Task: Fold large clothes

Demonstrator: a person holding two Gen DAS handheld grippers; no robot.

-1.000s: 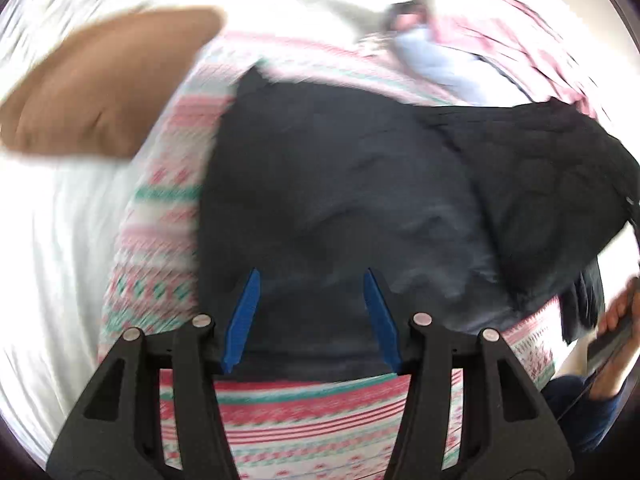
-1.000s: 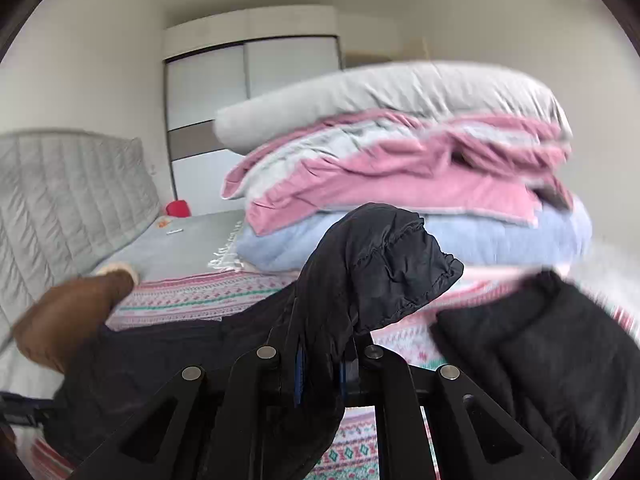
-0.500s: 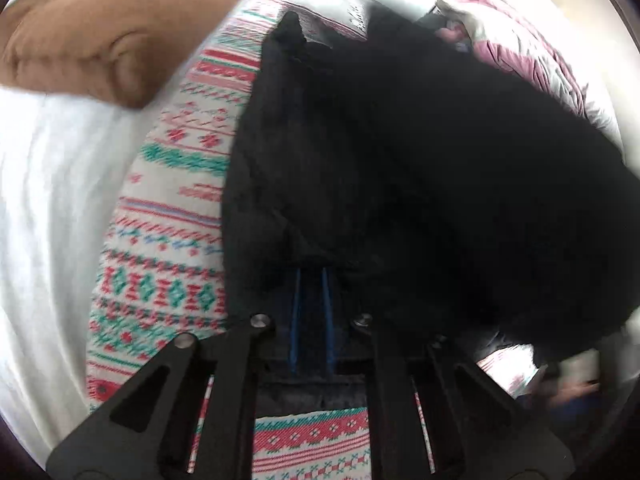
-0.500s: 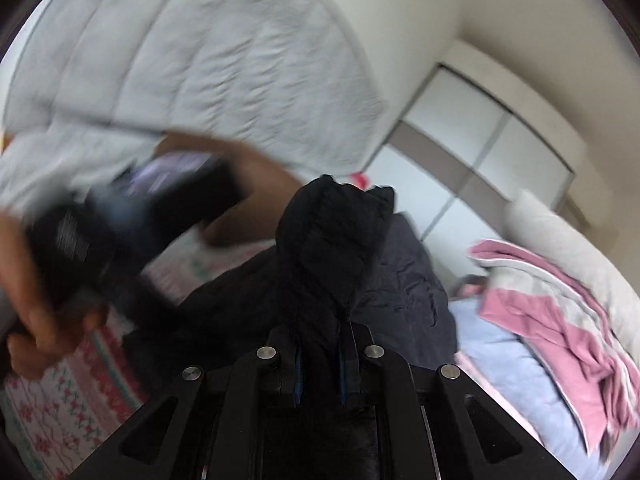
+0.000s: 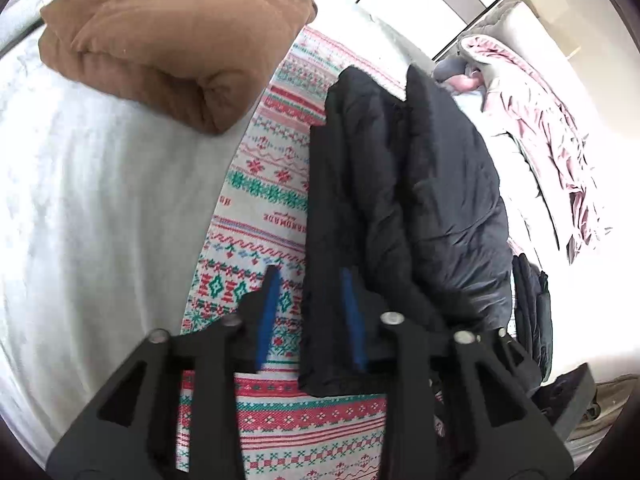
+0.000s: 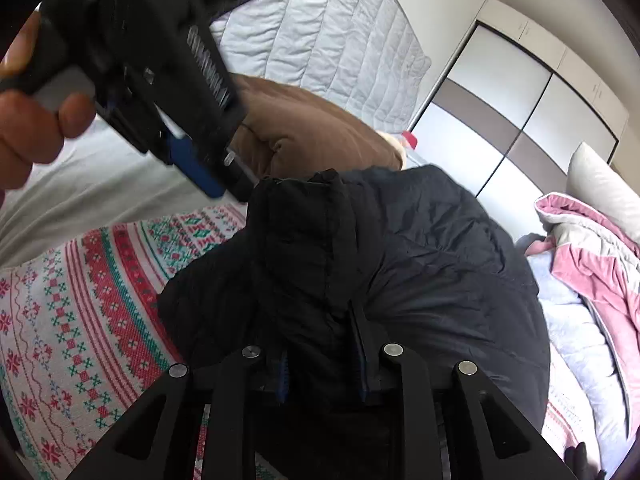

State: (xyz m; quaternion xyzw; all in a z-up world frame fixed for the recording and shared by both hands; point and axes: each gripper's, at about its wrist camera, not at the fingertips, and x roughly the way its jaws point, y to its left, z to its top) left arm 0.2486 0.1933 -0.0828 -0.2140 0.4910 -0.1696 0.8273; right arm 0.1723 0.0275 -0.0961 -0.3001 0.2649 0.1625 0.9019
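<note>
Two hand-held grippers were in play over the bed (image 5: 92,184). Our left hand-held gripper (image 5: 308,316) stood with its jaws apart: one blue pad lay over the patterned knit blanket (image 5: 260,184), the other sat on the edge of the dark padded jacket (image 5: 400,184), with nothing pinched between them. Our right hand-held gripper (image 6: 322,368) had its jaws parted somewhat, with a bunched fold of the jacket (image 6: 400,264) filling the gap; whether that fold was firmly clamped or only resting there, we could not tell.

The jacket lay lengthwise on the blanket, one long side apparently doubled over the body and raised into a ridge. A folded brown blanket (image 5: 172,36) sat near its far end, and pink and grey bedding (image 5: 540,120) was heaped well off to the right.

We judged the step to be a lengthwise fold, part done. Next move, as we read it: lay the held fold flat along the body, then take the near hem with both grippers and carry it toward the collar, keeping the puffy layers from springing open.
</note>
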